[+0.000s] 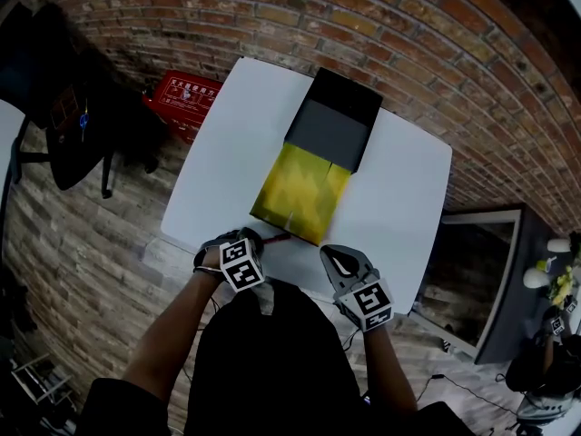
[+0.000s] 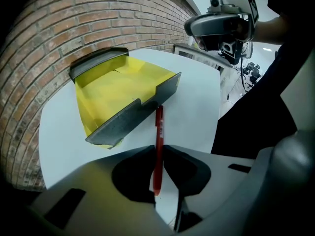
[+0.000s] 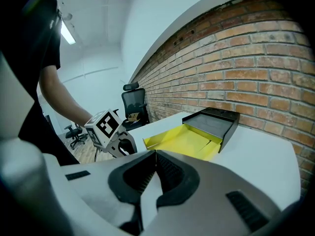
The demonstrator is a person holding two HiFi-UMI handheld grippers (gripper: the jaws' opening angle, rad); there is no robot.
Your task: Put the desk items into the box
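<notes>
Pen, red plastic and slim [image 2: 159, 124], is clamped about mid-length between the jaws of the left gripper [image 2: 156, 150]. Its far end reaches the near wall of the open box, yellow inside with dark grey walls [image 2: 132, 116], and appears to touch it or sit just beside it. The pen's long axis runs straight ahead from the jaws toward the box, roughly square to that near wall. Whether the pen rests on the white table [image 1: 399, 198] cannot be told.

The box opening lies directly beyond the pen, so the coming move is judged to be a lift over the near wall followed by a forward carry.

The left gripper is the nearer one to the box. The right gripper [image 3: 155, 154] sits farther back from the box edge, with its jaws closed together on nothing.

Markings:
- The pen carries a small label that is too small to read.
- A red case [image 1: 186, 94] on the floor, left of the box, bears white characters that are not legible.
</notes>
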